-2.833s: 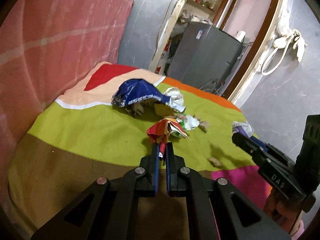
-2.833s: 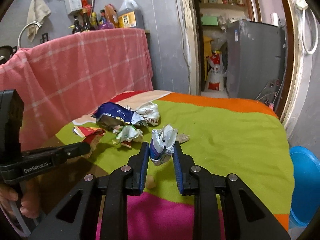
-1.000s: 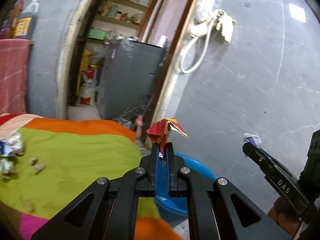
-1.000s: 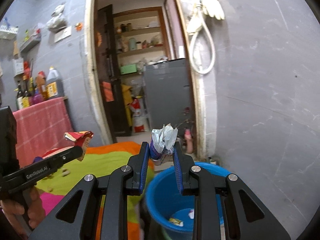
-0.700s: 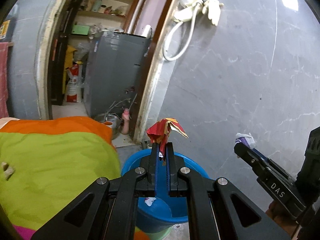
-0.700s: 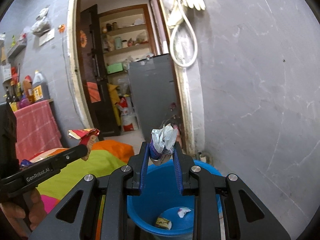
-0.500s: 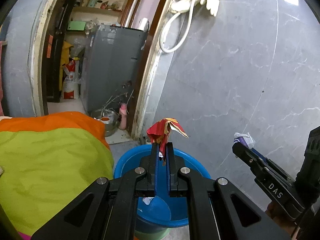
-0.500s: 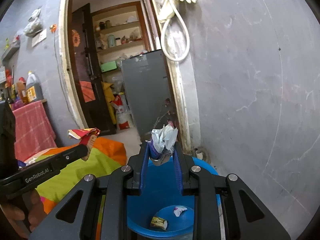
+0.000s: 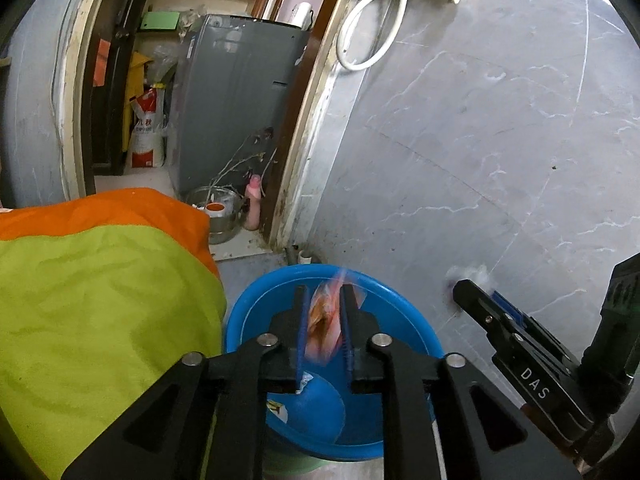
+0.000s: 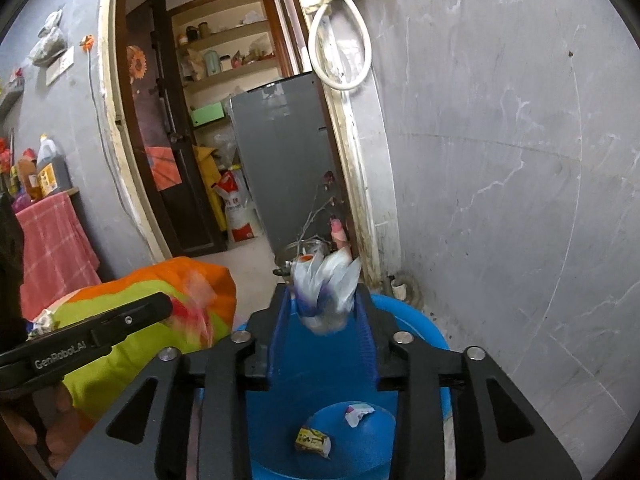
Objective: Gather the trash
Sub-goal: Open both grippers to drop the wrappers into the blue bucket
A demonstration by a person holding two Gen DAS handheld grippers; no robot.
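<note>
A blue bucket [image 9: 256, 300] stands on the floor beside the bed, below both grippers. My left gripper [image 9: 323, 291] hangs over it with its jaws opening. The red wrapper [image 9: 325, 326] is a blur between its fingers, loose and dropping. My right gripper [image 10: 322, 290] is also above the blue bucket [image 10: 424, 328], jaws opening. The white-and-blue wrapper [image 10: 325, 296] is blurred between its pads with gaps on both sides. Two scraps [image 10: 314, 440] lie on the bucket's bottom. Each view shows the other gripper at its edge: the right gripper [image 9: 460, 288] and the left gripper [image 10: 164, 306].
The bed with a green and orange cover [image 9: 100, 300] borders the bucket on the left. A grey wall [image 9: 480, 140] rises close behind it. A doorway leads to a grey appliance [image 9: 232, 100]; a metal pot [image 9: 216, 216] and a pink bottle [image 9: 253, 204] stand on the floor there.
Both grippers have sunk lower over the bucket. Their jaws have parted, and both wrappers, held firmly before, now blur and slip down between the fingers.
</note>
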